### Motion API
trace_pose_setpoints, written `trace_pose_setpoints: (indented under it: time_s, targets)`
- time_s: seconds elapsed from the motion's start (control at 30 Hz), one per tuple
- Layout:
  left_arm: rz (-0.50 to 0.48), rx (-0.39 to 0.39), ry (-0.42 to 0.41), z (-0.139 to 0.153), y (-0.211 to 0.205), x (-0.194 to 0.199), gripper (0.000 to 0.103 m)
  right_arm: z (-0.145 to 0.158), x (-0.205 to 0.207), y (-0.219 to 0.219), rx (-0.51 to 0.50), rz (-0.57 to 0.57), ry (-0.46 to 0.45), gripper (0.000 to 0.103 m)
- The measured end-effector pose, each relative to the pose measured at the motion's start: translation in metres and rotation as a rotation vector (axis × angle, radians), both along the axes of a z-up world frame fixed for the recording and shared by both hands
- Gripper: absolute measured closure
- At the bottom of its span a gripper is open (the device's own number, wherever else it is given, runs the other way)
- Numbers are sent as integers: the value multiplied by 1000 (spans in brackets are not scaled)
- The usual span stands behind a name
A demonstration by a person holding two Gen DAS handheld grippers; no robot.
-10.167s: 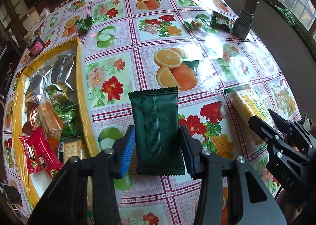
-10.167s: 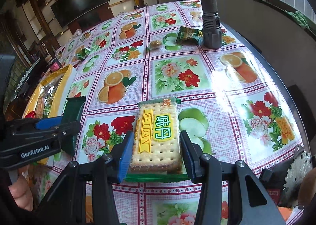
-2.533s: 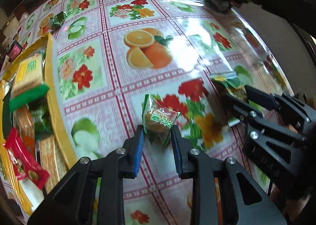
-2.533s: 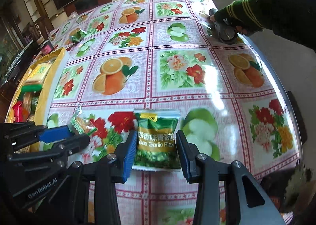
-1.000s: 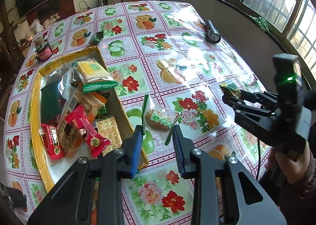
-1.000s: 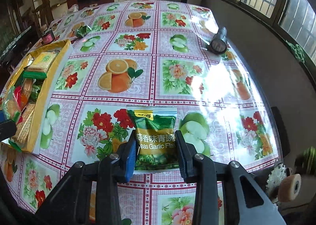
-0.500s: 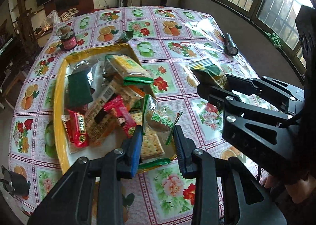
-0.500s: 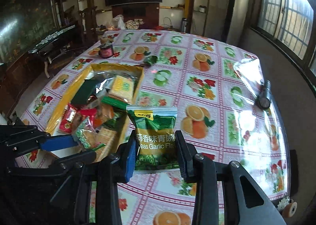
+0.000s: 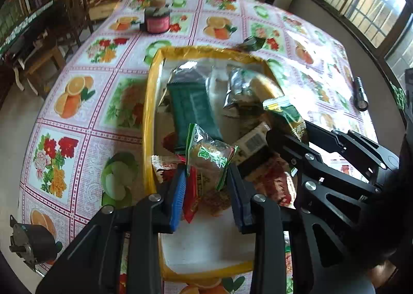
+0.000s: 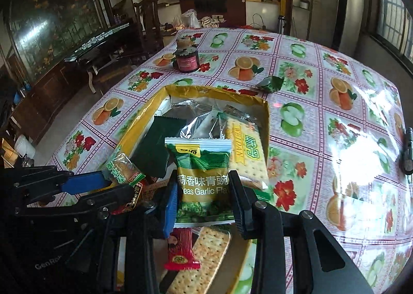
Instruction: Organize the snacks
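The left tongs [image 9: 206,185] grip a small clear-wrapped cake [image 9: 210,158], held up over the near part of the yellow box [image 9: 147,123]. The right tongs [image 10: 204,198] grip a green pea bag [image 10: 202,175], also above the box, just right of the cake. In the left view the right tongs [image 9: 286,136] reach in from the right with the pea bag [image 9: 289,113] at their tips; in the right view the left tongs [image 10: 108,183] come in from the left carrying the cake [image 10: 124,167].

The box sits on the counter [image 10: 322,103], which is covered by a fruit-and-flower cloth. Inside lie a dark green pack [image 9: 192,108], a Weidan cracker pack [image 10: 245,154], silver wrappers [image 10: 198,123], a red bar [image 10: 180,250] and a plain cracker pack [image 10: 204,260] at the near end. A pink jar [image 10: 186,60] stands at the far left of the counter, a small green packet [image 10: 271,83] lies just beyond the box's far right corner, and a torch [image 9: 360,92] lies well apart at the right edge.
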State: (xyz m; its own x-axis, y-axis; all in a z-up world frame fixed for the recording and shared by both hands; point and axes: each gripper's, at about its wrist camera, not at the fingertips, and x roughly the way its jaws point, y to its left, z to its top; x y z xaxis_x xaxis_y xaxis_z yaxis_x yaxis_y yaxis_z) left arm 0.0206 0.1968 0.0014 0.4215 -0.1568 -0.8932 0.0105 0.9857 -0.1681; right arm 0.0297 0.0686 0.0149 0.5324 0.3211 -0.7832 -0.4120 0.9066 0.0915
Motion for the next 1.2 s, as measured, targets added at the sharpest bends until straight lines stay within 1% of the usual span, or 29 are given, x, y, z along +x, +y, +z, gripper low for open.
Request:
trace_pose_setpoints:
  time_s: [0.2,0.33,0.43,0.47,0.5,0.53,0.6,0.67,0.7,0.77,0.8,0.83,0.87,0.93,1.0,1.1,1.2]
  targets:
    - [20,-51,77,-14,11,15,67,-8,15,7,-4,4,41,65]
    - [27,-66,100,-15,12,16,56,-5,18,2,19,-15,46,65]
    - [30,-63,114,-15,12,18,51,0,17,-4,44,-22,51,64]
    - [25,-68,116,-14,12,17,49,2,16,-6,61,-21,54,62]
    - [23,-66,115,-13,12,17,43,6,14,-8,85,-21,54,55]
    - [23,-64,106,-11,11,15,40,9,12,-9,97,-24,47,47]
    - [26,-50,78,-7,9,10,39,19,5,-11,104,-24,17,45]
    - [29,-15,42,0,5,3,38,28,-5,-14,114,-29,-16,41]
    - [32,2,20,4,3,-1,37,32,-9,-18,122,-39,-32,36]
    - [56,33,-44,13,1,-10,35,39,-21,-27,144,-66,-65,33]
    - [74,49,-77,17,0,-15,33,43,-27,-32,164,-74,-79,32]
    - [95,70,-113,22,-2,-21,30,45,-32,-34,175,-77,-93,28]
    - [110,83,-142,26,-2,-26,29,48,-37,-36,166,-89,-113,25]
    - [156,124,-192,31,-4,-36,23,52,-47,-35,114,-118,-167,24]
    - [182,151,-216,33,-5,-44,23,54,-55,-34,89,-115,-200,24]
    - [222,177,-238,33,-3,-54,21,54,-63,-32,56,-105,-219,23]
    - [272,171,-245,32,2,-65,18,48,-69,-28,14,-65,-208,23]
